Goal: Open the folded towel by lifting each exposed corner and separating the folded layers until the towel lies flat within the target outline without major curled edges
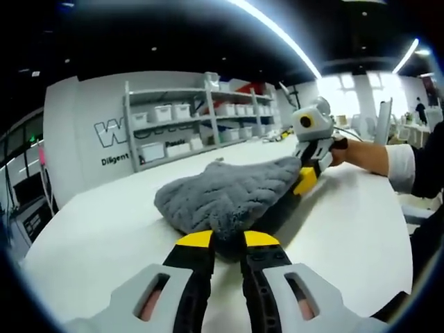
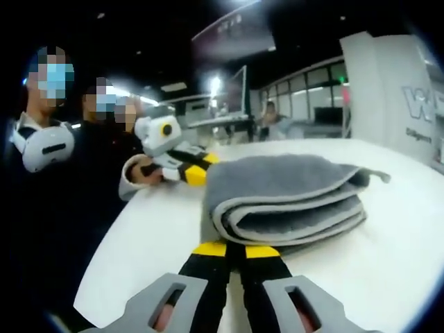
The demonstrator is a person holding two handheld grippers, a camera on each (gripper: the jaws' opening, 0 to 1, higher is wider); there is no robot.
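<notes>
The grey towel (image 1: 229,195) lies folded on the white table (image 1: 104,229), pinched at opposite ends by 2 grippers. The left gripper (image 1: 227,241) has its jaws closed on the nearest edge, and the right gripper (image 2: 234,250) bites the stacked layers straight ahead of it. The towel looks soft, thick and limp (it sags between them), so it probably needs corner grips, 1 layer at a time.

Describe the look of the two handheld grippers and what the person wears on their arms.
Both the left gripper and right gripper have pale grey bodies, black jaws and yellow tips. The person's sleeve is dark with a white cuff.
</notes>
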